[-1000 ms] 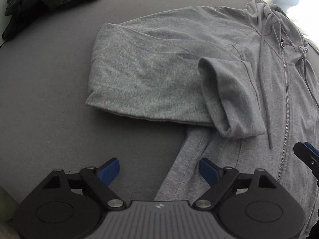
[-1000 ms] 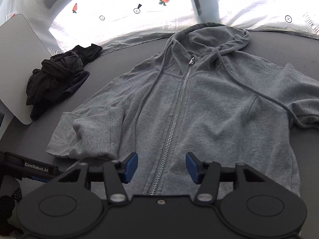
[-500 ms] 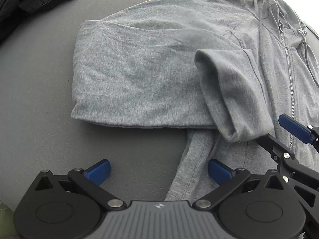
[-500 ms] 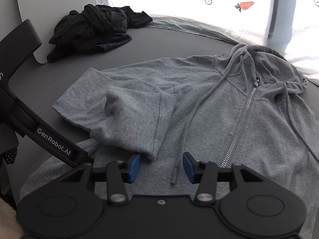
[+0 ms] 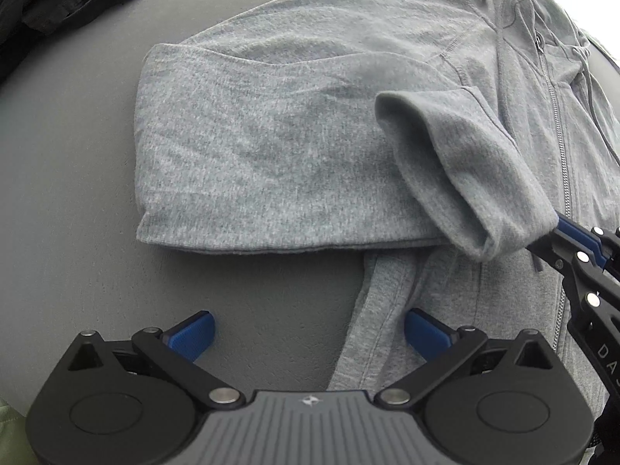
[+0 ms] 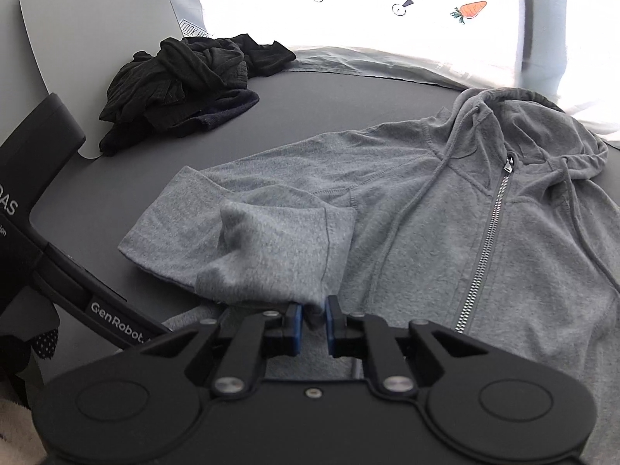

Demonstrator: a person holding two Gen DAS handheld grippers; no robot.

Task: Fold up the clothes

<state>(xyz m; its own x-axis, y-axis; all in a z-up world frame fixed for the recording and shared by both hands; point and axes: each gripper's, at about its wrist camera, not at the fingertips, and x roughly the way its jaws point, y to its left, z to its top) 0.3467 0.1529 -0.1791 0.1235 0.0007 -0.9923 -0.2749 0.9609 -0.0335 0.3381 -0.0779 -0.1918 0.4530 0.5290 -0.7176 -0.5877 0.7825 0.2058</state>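
Grey table (image 6: 348,108) | left gripper (image 6: 112,319) label "GenRobot" | sheet (image 6: 195,27) print "LOOK HE…"

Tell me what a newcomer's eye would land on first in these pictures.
First, the grey zip hoodie spread flat over the dark surface, one sleeve folded back across its chest. Next, the right gripper, whose jaws have just been closing, pinching that sleeve's cuff, while the left gripper hangs wide open over the hoodie's side edge. A crumpled black clothes pile sits behind.
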